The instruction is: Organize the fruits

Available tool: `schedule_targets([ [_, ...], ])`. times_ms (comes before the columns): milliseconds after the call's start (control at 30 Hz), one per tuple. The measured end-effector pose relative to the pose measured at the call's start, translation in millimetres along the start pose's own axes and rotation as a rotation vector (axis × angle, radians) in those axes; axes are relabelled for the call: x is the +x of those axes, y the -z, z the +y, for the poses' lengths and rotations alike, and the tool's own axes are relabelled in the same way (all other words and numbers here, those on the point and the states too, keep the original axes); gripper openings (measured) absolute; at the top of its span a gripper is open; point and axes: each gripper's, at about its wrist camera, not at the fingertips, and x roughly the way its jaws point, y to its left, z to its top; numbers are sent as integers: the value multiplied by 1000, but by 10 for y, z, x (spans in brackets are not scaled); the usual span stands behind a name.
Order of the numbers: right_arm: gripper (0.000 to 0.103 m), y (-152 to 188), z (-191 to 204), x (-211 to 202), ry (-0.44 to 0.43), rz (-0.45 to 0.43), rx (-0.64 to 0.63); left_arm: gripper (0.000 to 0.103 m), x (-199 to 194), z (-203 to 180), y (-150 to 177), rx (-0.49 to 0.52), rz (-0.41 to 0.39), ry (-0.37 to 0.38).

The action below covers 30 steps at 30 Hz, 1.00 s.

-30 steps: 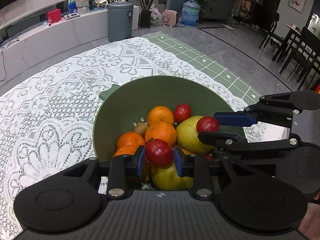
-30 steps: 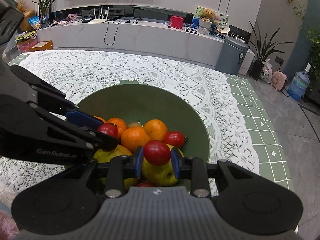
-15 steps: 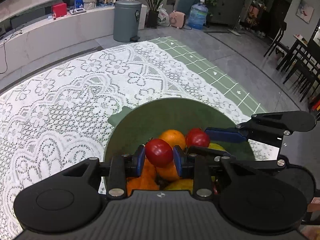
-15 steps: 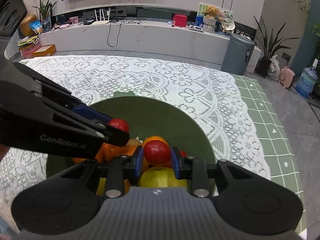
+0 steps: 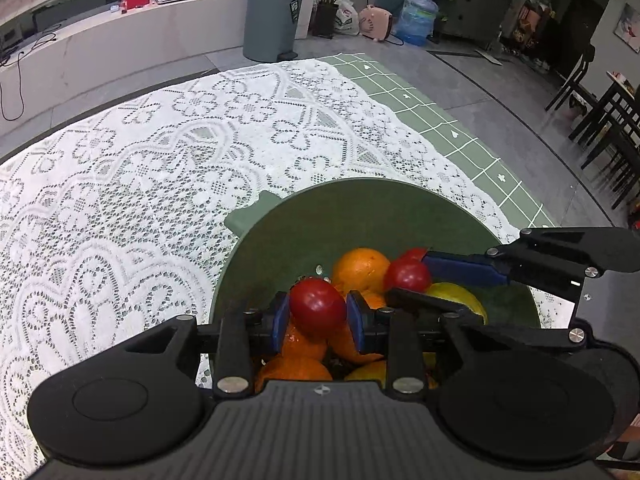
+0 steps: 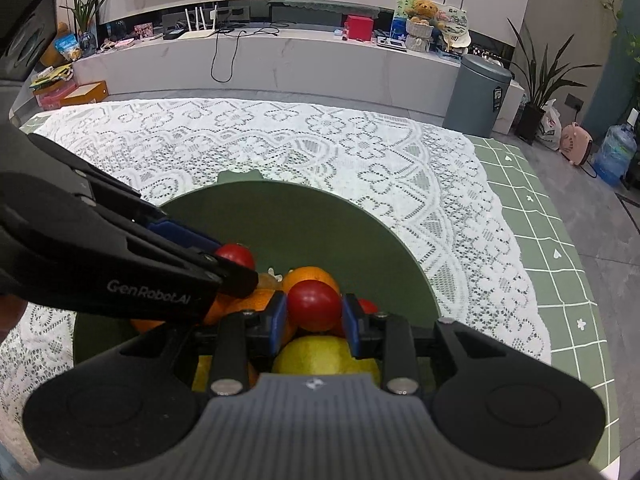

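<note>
A lace tablecloth (image 5: 168, 168) carries a green bowl (image 5: 360, 208) of oranges (image 5: 360, 268) and a yellow pear (image 6: 324, 354). Above it the left gripper (image 5: 318, 317) is clamped on one red tomato (image 5: 317, 308) and the right gripper (image 6: 314, 317) on another tomato (image 6: 314, 306). Tomatoes are light, smooth and easily bruised, so a gentle hold across the widest part suits them.

A white lace cloth (image 5: 168, 184) covers the table. Behind it stands a grey bin (image 5: 274, 20), near a plant (image 6: 540, 76), a water bottle (image 5: 418, 20) and a red box (image 6: 359, 27).
</note>
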Motion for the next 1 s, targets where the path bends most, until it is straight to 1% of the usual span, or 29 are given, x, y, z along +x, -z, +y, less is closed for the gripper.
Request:
schedule_targets([
  [67,27,-9,16,-16,-3,-2,-2,35,-26,-7,6,3,-5,0],
  [100,28,-14,26,-27,-1,-3,-4,37,-45,-15,9,7,-12,1],
  [133,28,-18,39,-38,3,-4,-9,44,-72,-23,15,10,-20,-1],
  [167,30,-22,50,-50,8,-5,-14,47,-89,-36,13,12,-28,-1],
  [200,35,-27,62,-67,18,-6,-15,50,-119,-48,15,13,-39,3],
  [267,40,-39,78,-109,25,-11,-11,52,-196,-66,24,15,-59,6],
  [333,49,-43,81,-161,29,-18,0,60,-283,-76,35,15,-85,0],
  [367,57,-46,89,-198,34,-24,5,63,-335,-78,44,14,-103,-4],
  [400,62,-45,94,-229,37,-29,9,66,-393,-81,51,13,-123,-8],
  [533,72,-63,120,-376,39,-49,23,74,-635,-66,92,3,-201,-31],
  [567,75,-71,126,-421,41,-57,29,75,-711,-59,108,1,-227,-41],
  [700,86,-130,137,-641,29,-101,70,84,-969,-33,158,-7,-322,-93],
  [800,92,-192,178,-837,21,-146,96,86,-1171,-27,201,2,-394,-142],
  [867,96,-224,213,-969,17,-179,108,87,-1310,-29,244,22,-436,-177],
  [933,98,-245,246,-1101,14,-210,119,90,-1442,-25,291,38,-470,-213],
  [1000,99,-246,278,-1209,13,-236,135,90,-1558,-28,352,58,-499,-253],
])
